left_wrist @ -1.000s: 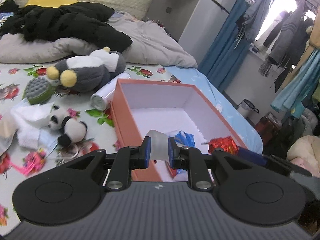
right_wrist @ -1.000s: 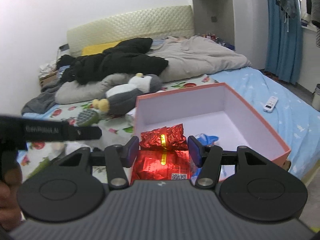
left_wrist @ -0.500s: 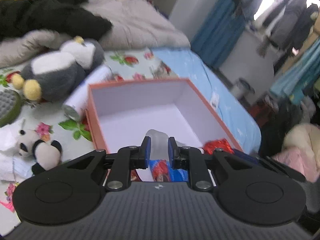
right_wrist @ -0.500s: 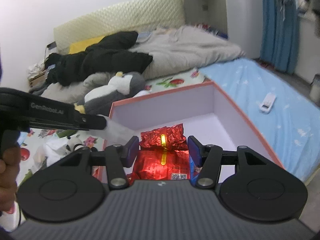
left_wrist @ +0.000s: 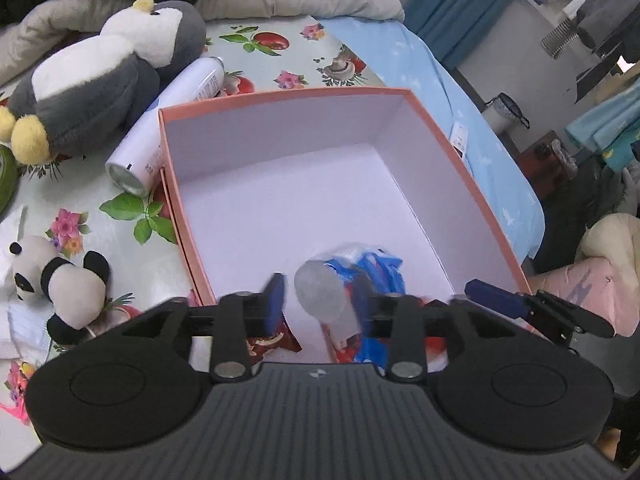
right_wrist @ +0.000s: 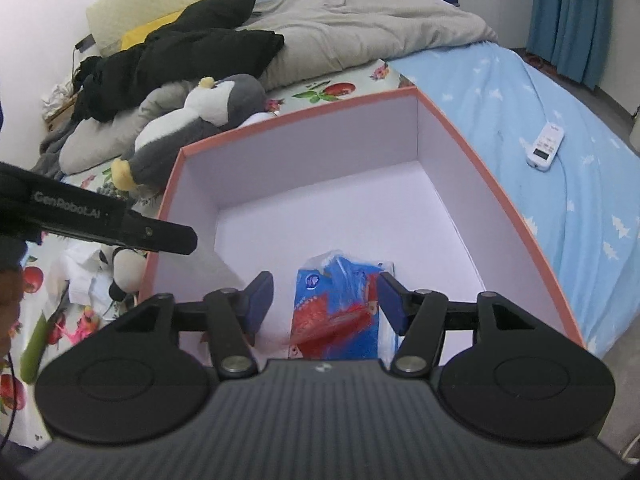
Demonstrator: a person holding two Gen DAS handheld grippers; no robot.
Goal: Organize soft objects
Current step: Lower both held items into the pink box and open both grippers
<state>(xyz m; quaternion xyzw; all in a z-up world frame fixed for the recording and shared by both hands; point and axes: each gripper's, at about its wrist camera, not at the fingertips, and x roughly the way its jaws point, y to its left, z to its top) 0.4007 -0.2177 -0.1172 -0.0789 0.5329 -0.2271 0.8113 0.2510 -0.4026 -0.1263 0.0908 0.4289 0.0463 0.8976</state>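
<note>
Both grippers, left gripper [left_wrist: 318,300] and right gripper [right_wrist: 324,304], are opening their fingers, releasing crinkly snack packets [right_wrist: 340,312] into the orange cardboard box [right_wrist: 500,208]; best lifting clear straight upward.

Box [left_wrist: 440,136] sitting on the bed [right_wrist: 560,208], packet [right_wrist: 340,308] in its near end. Spray can [left_wrist: 168,128] lying against the box's left wall, penguin plush [left_wrist: 100,80] beyond it, panda plush [left_wrist: 60,284] nearer, left of the box. Remote [right_wrist: 546,146] off right on the bed.

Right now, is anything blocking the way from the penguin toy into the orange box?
Nothing visible does. The penguin toy lies just outside the orange box, whose top is open and far half bare; a spray can lies beside the wall.
</note>
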